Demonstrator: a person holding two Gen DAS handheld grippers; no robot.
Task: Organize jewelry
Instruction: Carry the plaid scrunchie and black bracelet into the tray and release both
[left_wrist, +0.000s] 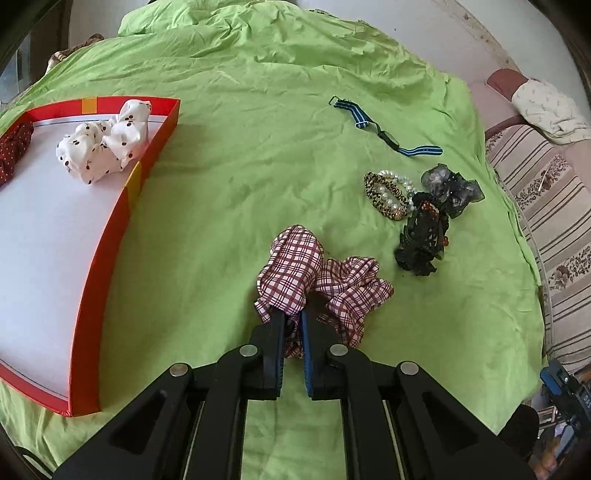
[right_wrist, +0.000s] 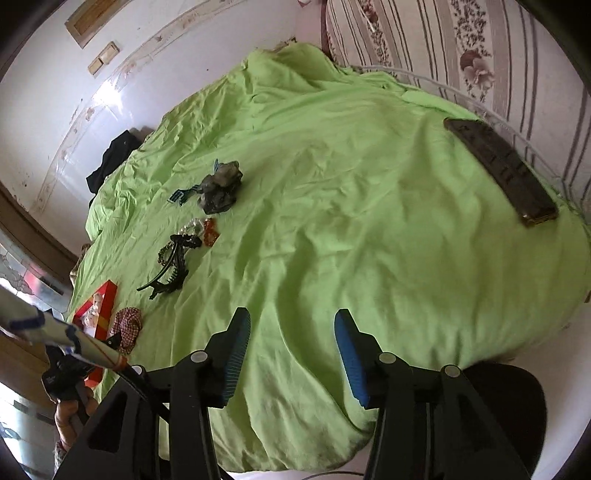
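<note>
I see bright, even daylight in both views. Green sheet (left_wrist: 240, 155) well lit, slightly washed. Soft shadows only: under red tray (left_wrist: 110, 258) wall, beneath checked scrunchie (left_wrist: 317, 280). Glare patch on wall (right_wrist: 110, 92) in right view. Heavy fisheye bending, dark vignette at corners. Dark box (right_wrist: 502, 170) at bed edge smeared; right-view rim blurred.

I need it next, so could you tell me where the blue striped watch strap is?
In the left wrist view, the blue striped watch strap lies upper right on the green sheet, beyond the pearl bracelet.
</note>
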